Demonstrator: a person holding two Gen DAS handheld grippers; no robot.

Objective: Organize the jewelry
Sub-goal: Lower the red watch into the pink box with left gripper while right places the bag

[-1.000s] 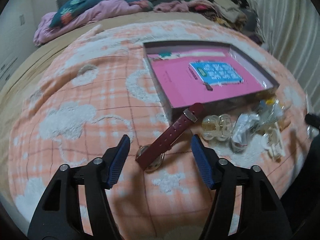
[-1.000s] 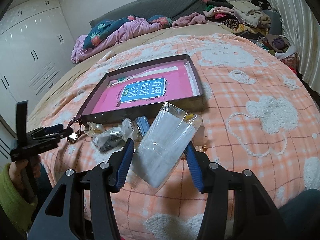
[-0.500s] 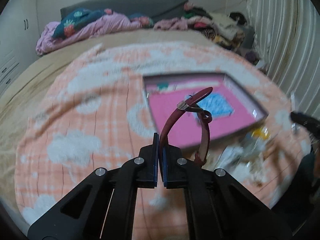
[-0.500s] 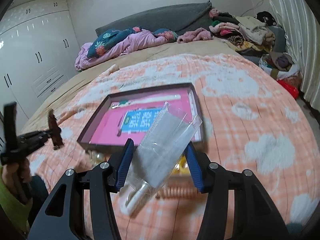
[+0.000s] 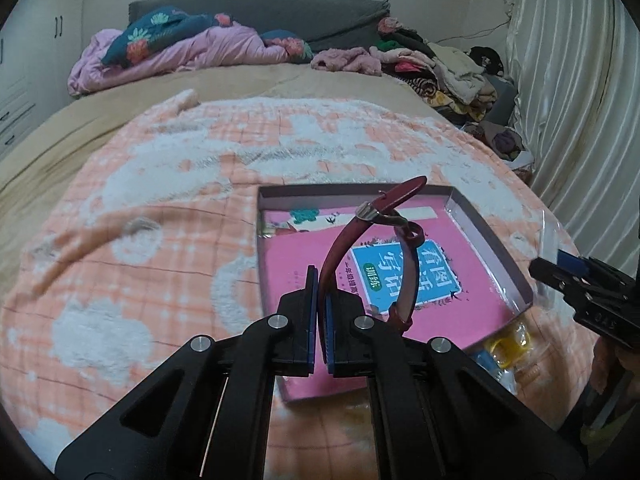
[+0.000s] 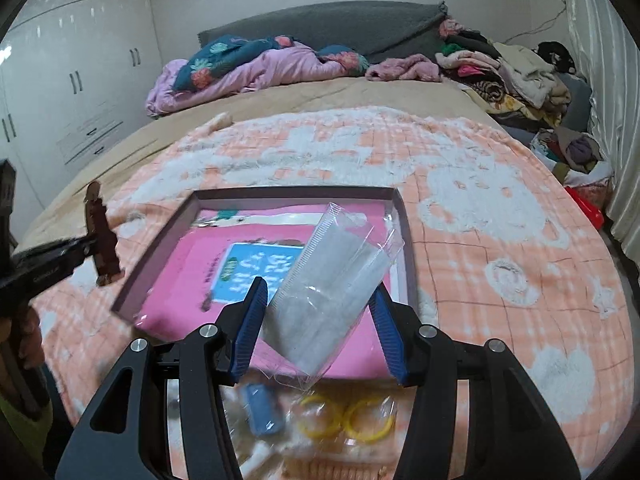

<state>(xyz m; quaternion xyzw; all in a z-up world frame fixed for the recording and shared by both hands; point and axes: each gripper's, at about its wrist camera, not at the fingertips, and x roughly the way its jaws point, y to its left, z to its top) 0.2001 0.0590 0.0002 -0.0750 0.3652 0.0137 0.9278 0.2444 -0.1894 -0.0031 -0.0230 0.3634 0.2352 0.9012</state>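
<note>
My left gripper [image 5: 319, 312] is shut on the strap of a maroon watch [image 5: 360, 236], held in the air above the near left of the shallow box [image 5: 492, 252] with the pink book inside. The watch also shows at the left of the right wrist view [image 6: 100, 236]. My right gripper [image 6: 318, 320] holds a clear plastic bag [image 6: 332, 288] between its fingers, above the box's near edge [image 6: 408, 264]. The right gripper appears at the right edge of the left wrist view [image 5: 580, 280].
Small packets, yellow rings [image 6: 344, 424] and a blue item [image 6: 260, 408] lie on the orange blanket [image 6: 500, 220] just in front of the box. Piled bedding and clothes [image 5: 420, 64] lie at the bed's far end. Curtains hang on the right.
My left gripper closed on the watch strap and lifted it off the blanket above the box. My right gripper rose with the bag toward the box.
</note>
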